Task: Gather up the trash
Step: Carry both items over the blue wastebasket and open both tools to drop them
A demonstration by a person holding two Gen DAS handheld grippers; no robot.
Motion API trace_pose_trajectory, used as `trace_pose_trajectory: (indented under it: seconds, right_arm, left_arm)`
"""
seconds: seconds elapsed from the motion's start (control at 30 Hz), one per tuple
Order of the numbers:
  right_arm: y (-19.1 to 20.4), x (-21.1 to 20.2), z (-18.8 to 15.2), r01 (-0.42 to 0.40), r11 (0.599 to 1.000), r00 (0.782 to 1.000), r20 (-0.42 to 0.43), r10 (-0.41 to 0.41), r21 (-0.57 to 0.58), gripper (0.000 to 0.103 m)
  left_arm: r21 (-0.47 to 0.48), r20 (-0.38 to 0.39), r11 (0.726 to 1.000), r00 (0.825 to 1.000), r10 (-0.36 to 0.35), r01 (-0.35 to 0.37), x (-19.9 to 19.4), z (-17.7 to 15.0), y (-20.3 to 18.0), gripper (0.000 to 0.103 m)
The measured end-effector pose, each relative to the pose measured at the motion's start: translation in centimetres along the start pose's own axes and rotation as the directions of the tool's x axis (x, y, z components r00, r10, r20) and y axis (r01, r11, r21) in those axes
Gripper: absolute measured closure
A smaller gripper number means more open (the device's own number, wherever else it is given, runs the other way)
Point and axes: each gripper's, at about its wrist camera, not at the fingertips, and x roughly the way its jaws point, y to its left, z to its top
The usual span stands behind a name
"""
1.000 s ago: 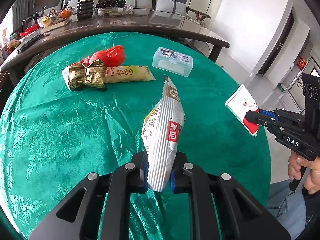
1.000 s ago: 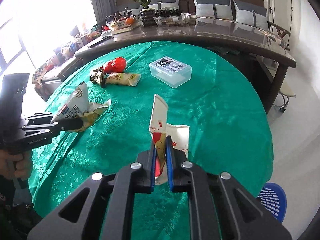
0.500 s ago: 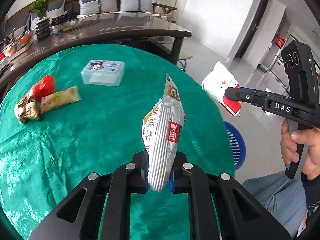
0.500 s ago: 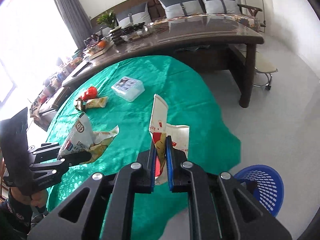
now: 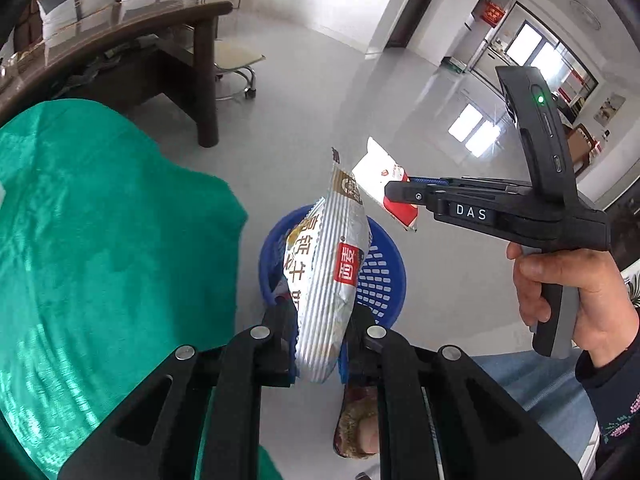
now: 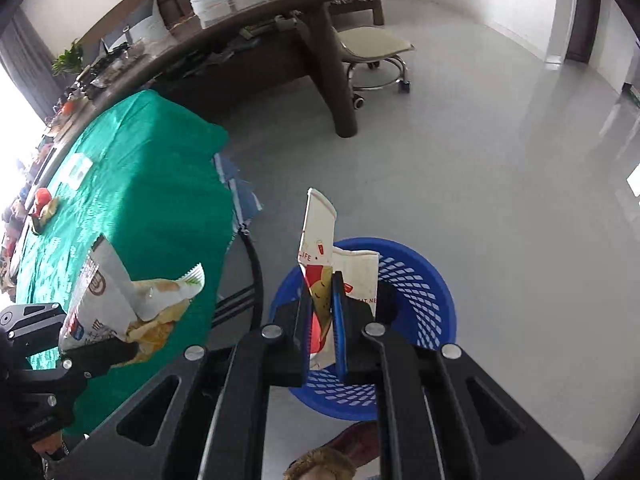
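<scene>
My left gripper is shut on a silver striped snack bag and holds it above a blue mesh waste basket on the floor. My right gripper is shut on a white and red paper wrapper over the same basket. In the left wrist view the right gripper holds the wrapper just right of the snack bag. In the right wrist view the left gripper with the snack bag is at the lower left, beside the table edge.
The round table with a green cloth lies to the left; a red wrapper and a clear box rest on it. A dark wooden desk and a wheeled stool stand behind. A slippered foot is below the basket.
Both grippers have swung right, away from the table, with their trash still held. They now hang over the blue basket on the floor.
</scene>
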Motion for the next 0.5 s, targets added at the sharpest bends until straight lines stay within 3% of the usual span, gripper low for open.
trace_pose_trajectory:
  seconds: [0.23,0.5]
  right_arm:
    - [-5.3,1.6,-1.2,-0.014,0.993,0.999,-0.046,0.020,0.117,0.094]
    - [-5.9,2.8,-1.2,-0.044,0.990,0.996,-0.071,0.054,0.137,0.093]
  left_arm:
    - [-0.008,-0.065,0.999,0.997,-0.037,0.037,8.0,1.2,-1.7,0.089]
    - [0.023,-0.108,1.000,0.994,-0.018,0.021,13.2,1.4,-2.3,0.087]
